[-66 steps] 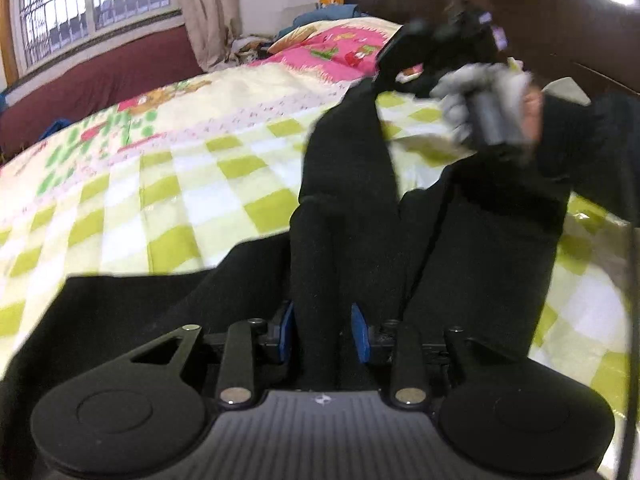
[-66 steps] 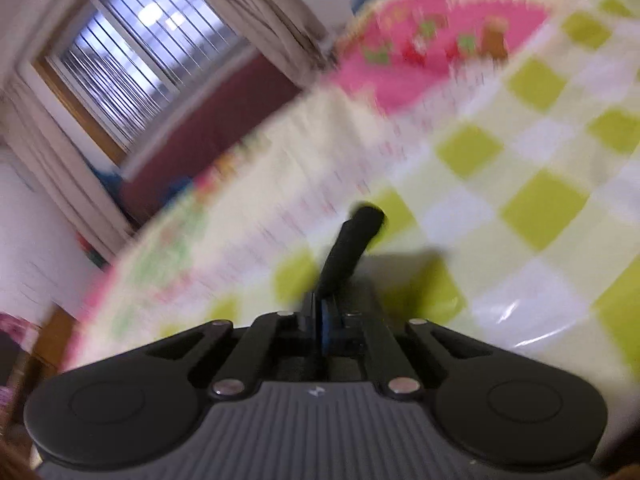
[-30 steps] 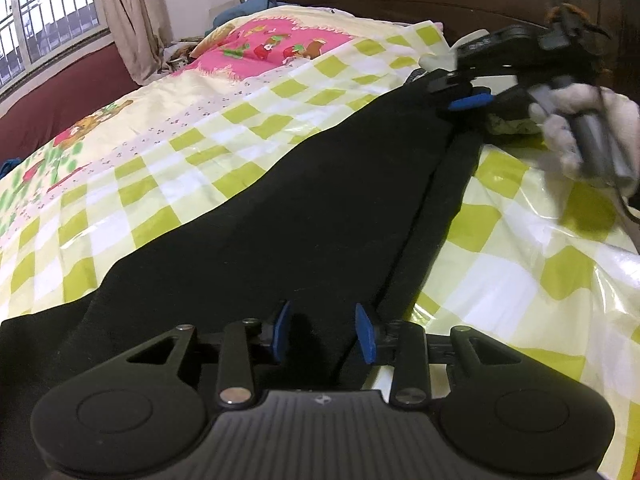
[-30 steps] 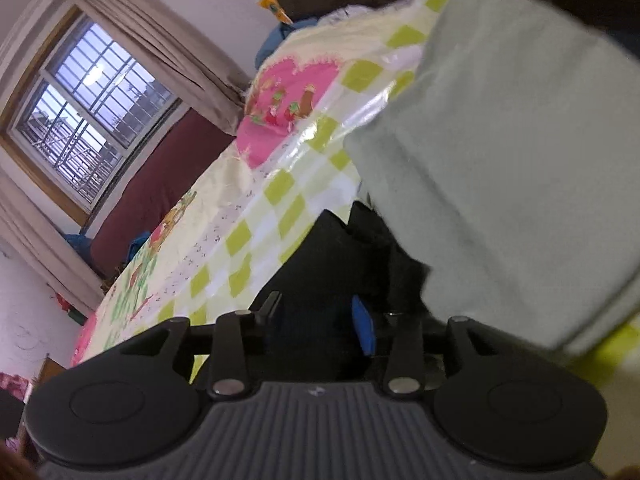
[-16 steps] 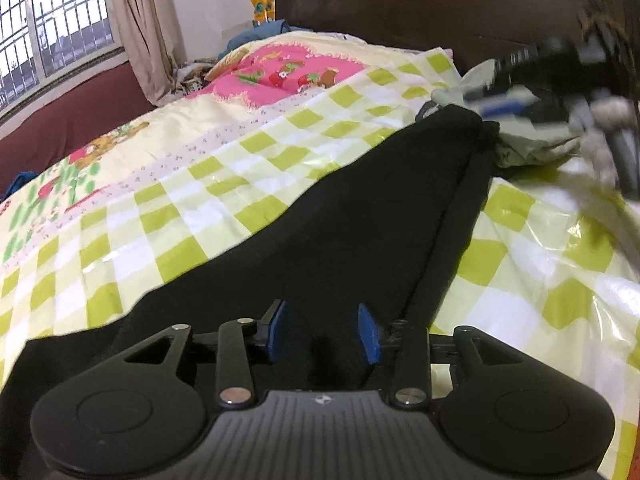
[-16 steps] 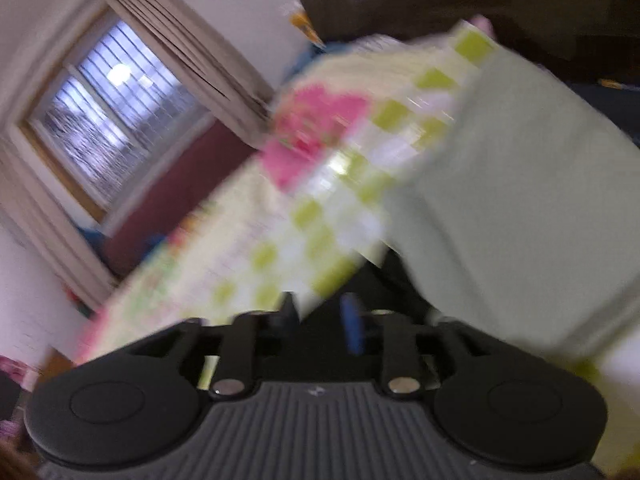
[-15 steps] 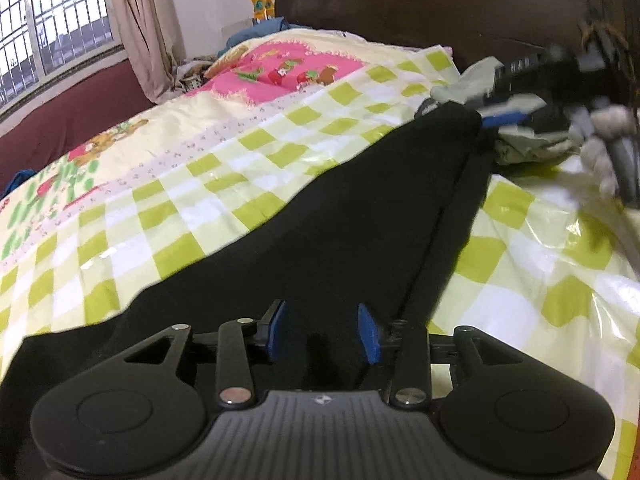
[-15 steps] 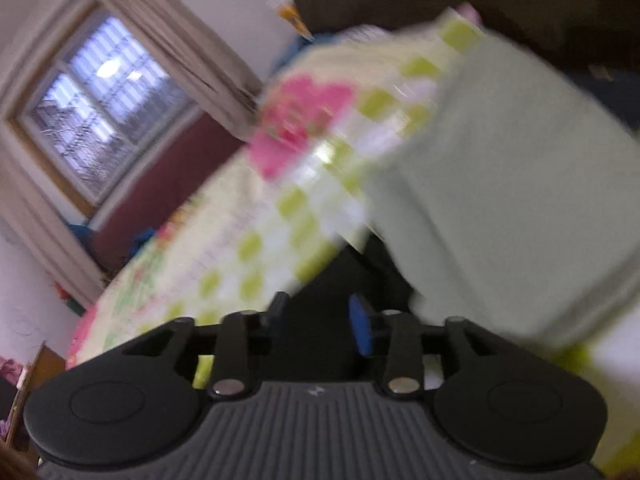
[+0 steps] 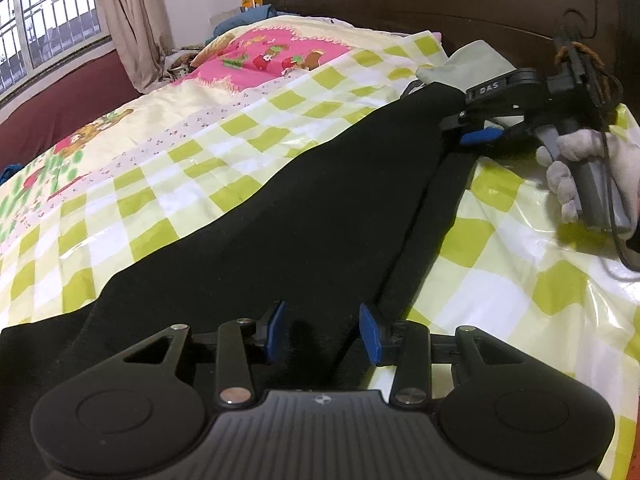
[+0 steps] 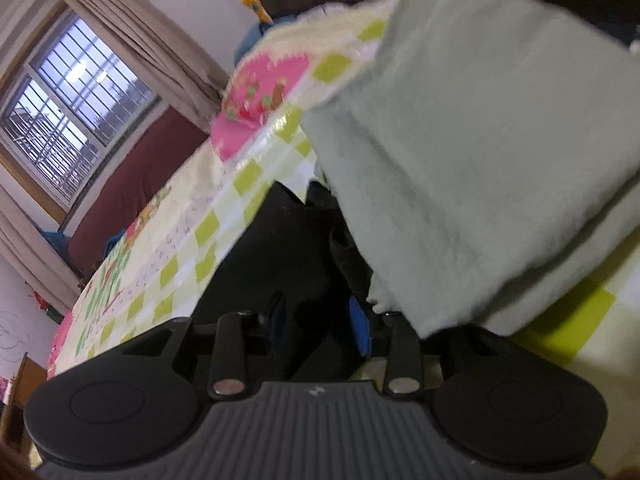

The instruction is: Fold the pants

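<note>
Currently:
pants: black pants (image 9: 312,208) lie flat on the bed (image 9: 168,168), one long strip running from the left tongs up to the right tongs; a narrower dark band runs along its right edge.
left tongs: left tongs (image 9: 322,334) sit at the near end, blue pads part-way apart, black cloth between and under them. They've just been opening a little. Pads don't look to be pressing the cloth; reads as released.
right tongs: right tongs (image 10: 318,322) at the far end, by the headboard (image 9: 440,4). Jaws opened sharply a moment ago and stand part-way apart, pants cloth between them, no visible pinch. Gloved hand (image 9: 588,176) on the handle.
neighbour: folded pale-green cloth (image 10: 472,152), just right of the right tongs and touching or overlapping the far pants end; can't tell which lies on top.
step: my read is that the strip has just been laid out and the next cross fold isn't started.
risk 1: regrasping at the far end could also catch the green cloth, since it's hard against the right pad.
risk 2: the side band isn't flush with the main strip; folding now bakes in the offset.
risk 3: the bed cover looks glossy, so a one-sided pull may slide the whole strip.
</note>
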